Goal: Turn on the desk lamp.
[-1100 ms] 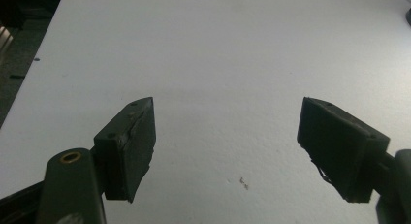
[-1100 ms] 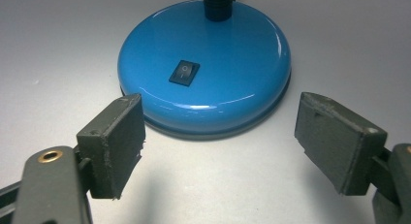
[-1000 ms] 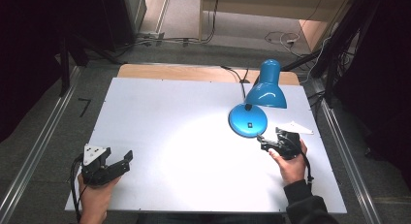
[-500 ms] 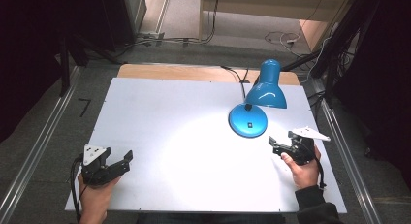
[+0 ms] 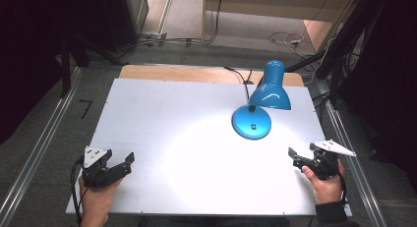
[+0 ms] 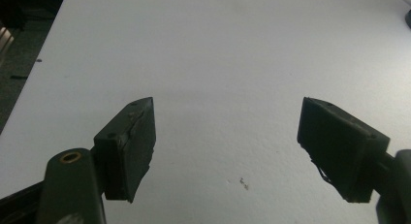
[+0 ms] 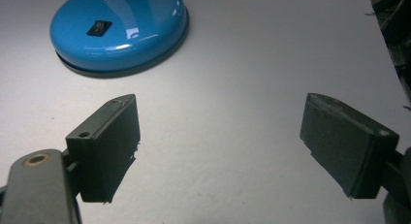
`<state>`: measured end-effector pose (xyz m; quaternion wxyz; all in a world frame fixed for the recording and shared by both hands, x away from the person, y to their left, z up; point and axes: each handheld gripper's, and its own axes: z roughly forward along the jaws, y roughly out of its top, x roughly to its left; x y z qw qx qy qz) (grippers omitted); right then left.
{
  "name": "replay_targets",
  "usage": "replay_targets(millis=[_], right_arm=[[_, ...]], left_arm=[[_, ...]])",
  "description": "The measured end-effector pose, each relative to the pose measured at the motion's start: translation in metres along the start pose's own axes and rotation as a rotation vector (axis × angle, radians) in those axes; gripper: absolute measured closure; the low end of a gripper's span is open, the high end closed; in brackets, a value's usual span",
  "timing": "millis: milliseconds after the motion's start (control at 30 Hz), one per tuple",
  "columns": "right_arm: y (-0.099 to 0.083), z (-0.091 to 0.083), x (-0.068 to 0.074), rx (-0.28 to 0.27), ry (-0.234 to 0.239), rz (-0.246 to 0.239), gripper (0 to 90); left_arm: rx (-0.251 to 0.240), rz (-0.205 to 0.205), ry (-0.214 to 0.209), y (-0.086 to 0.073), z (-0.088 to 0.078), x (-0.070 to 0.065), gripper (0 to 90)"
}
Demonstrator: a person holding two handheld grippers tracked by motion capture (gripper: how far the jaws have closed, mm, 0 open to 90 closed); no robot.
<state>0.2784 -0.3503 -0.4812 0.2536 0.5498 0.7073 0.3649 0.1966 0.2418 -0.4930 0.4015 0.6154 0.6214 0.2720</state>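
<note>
A glossy blue metal desk lamp (image 5: 256,109) is seen standing right of centre on the matt white table (image 5: 162,119), its cone-shaped shade aimed down and towards the table's left, its round domed base (image 7: 118,27) bearing a black rocker switch (image 7: 99,26). The right gripper (image 5: 298,159) and left gripper (image 5: 125,163) are held wide open, empty, near the table's front edge.

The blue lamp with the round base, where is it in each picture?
High view: the shiny blue metal desk lamp stands right of centre on the white table, lit, ahead of the right hand-held gripper.
Left gripper view: a dark sliver at the far right edge may be its base; too little to tell.
Right gripper view: its round base sits top left.
Shared landmark: the black switch on the base.
</note>
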Motion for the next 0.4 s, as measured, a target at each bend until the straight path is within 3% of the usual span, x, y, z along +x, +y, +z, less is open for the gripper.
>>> replay_targets(millis=[400], right_arm=[[-0.025,-0.029,-0.025,0.024,-0.068,0.029,12.0]], left_arm=[[-0.008,-0.001,0.004,0.001,-0.003,0.001,21.9]])
